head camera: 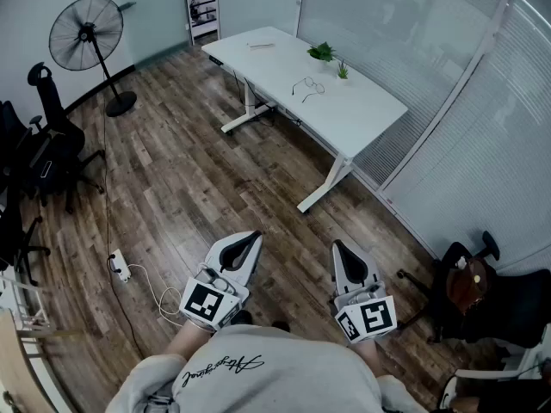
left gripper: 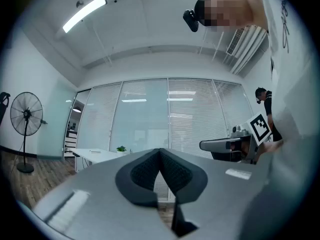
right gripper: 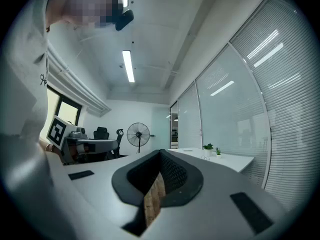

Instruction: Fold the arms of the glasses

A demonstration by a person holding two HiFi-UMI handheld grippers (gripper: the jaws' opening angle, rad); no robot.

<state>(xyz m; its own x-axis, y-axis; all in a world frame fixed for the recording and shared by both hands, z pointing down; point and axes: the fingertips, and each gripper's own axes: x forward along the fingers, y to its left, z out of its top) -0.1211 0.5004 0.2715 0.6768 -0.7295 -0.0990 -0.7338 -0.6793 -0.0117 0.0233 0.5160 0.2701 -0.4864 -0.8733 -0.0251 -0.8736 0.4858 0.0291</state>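
1. Standing well back from the long white desk [head camera: 362, 114], you have not yet begun the fold; as far as the views show, none of the task is done.
2. The thin dark wire-framed glasses [head camera: 307, 87] lie flat on the desk top, near its middle. They sit just beside the small green potted plant [head camera: 322, 52] at the desk's far edge, without touching it.
3. At this range the glasses are too small to tell how their arms lie. They look spread rather than tucked, so treat both arms as unfolded.
4. Your grey left gripper [head camera: 250, 241] has its dark ribbed jaws pressed together with nothing between them. It is held close to your body, well apart from the desk, with a stretch of brown plank floor [head camera: 198, 179] between.
5. Your grey right gripper [head camera: 343, 248] is the same: jaws closed tip to tip and empty, only floor showing through the slit behind them, and it is also well apart from the desk.
6. What is left, by this reading, is everything:
   - Walk up to the desk and open the jaws.
   - Steady the frame with one gripper.
   - Swing one arm in across the lenses, then the other.
7. The wire looks light and springy, so expect the glasses to slide on the smooth desk top unless you hold the frame down.
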